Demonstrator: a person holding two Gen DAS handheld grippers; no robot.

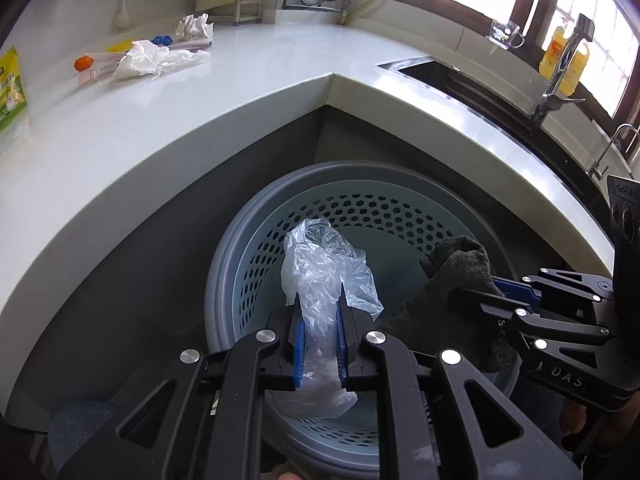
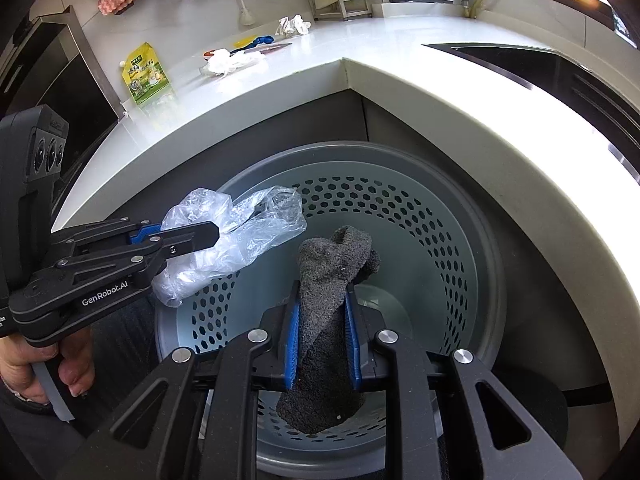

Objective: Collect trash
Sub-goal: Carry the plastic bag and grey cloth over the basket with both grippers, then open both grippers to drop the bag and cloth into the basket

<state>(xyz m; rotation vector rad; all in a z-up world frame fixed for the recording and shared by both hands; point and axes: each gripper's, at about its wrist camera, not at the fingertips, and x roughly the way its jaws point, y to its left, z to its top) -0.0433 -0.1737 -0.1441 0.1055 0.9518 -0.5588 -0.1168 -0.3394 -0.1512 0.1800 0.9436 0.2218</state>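
Note:
A round grey perforated bin stands on the floor in the inner corner of the white counter. My left gripper is shut on a crumpled clear plastic bag and holds it over the bin's opening. My right gripper is shut on a dark grey sock and holds it over the bin beside the bag. On the counter lie a white crumpled plastic piece and a crumpled tissue.
The white counter wraps around the bin. It holds a green packet, an orange cap, tubes and a blue piece. A sink with a faucet and a yellow bottle lies to the right.

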